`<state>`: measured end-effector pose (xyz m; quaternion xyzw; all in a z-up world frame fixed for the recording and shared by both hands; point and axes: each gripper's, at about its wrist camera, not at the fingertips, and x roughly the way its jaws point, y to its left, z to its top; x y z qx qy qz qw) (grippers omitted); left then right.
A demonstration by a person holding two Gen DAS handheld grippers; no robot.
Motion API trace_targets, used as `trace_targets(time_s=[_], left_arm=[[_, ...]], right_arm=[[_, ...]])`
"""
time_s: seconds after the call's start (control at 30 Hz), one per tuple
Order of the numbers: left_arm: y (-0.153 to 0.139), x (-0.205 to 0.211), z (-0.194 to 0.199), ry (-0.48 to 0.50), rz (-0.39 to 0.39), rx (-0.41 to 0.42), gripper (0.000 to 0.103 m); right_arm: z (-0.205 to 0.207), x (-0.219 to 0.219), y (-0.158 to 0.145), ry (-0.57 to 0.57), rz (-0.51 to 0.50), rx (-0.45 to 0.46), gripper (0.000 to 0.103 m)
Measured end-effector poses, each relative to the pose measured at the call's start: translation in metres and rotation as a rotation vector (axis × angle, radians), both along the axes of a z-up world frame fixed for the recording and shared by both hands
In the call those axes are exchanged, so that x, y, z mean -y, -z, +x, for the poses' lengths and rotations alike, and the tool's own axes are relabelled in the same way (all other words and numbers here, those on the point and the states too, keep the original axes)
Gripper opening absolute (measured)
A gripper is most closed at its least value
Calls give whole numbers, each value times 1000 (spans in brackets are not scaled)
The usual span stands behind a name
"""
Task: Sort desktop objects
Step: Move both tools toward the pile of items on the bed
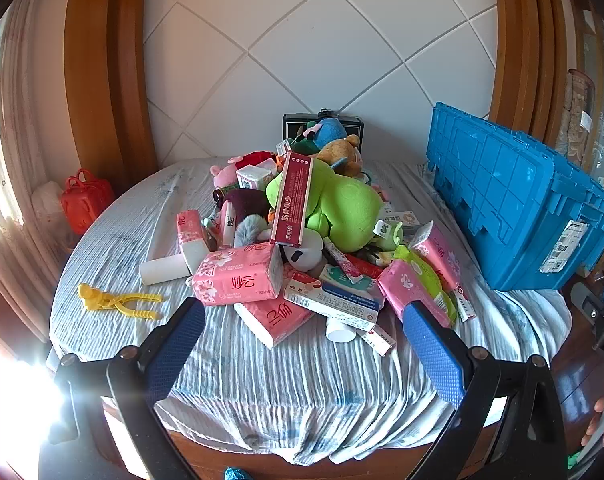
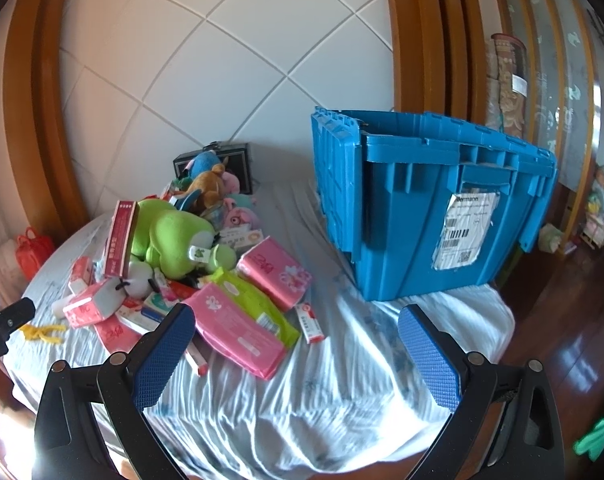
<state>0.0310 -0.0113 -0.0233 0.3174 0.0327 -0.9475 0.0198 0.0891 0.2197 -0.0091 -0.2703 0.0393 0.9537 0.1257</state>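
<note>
A heap of objects lies on the cloth-covered round table (image 1: 285, 376): a green plush toy (image 1: 342, 204), a long red box (image 1: 293, 200), pink tissue packs (image 1: 237, 274), medicine boxes (image 1: 334, 302) and small plush animals (image 1: 338, 148). A blue crate (image 1: 518, 200) stands at the right. My left gripper (image 1: 304, 322) is open over the near table edge, in front of the heap, nothing between its blue pads. In the right wrist view my right gripper (image 2: 297, 330) is open too, between the heap (image 2: 173, 236) and the blue crate (image 2: 434, 200), above bare cloth.
A yellow plastic clip (image 1: 117, 300) and a white roll (image 1: 163, 270) lie left of the heap. A dark box (image 1: 322, 126) stands behind it by the tiled wall. A red bag (image 1: 86, 200) sits beyond the table's left edge. Wooden floor (image 2: 574, 320) lies to the right.
</note>
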Motion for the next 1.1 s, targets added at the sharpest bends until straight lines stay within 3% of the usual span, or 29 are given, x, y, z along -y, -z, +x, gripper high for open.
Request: trace_targets(time_s=[0.33, 0.53, 0.7, 0.83, 1.0, 1.1], left_arm=[[8, 13, -1, -23, -8, -6, 101], [15, 41, 2, -72, -22, -7, 101], [34, 94, 3, -197, -84, 53, 99], [61, 152, -1, -267, -115, 141, 82], [98, 225, -18, -392, -92, 247, 82], [113, 253, -41, -408, -69, 281, 82]], right_arm=[[-5, -4, 8, -17, -37, 28, 103], [-8, 0, 15, -25, 47, 16, 103], [-37, 5, 48, -77, -28, 124, 103], [-56, 18, 71, -90, -27, 193, 103], [-90, 35, 97, -132, -64, 288, 103], [-114, 53, 107, -152, -84, 327, 103]])
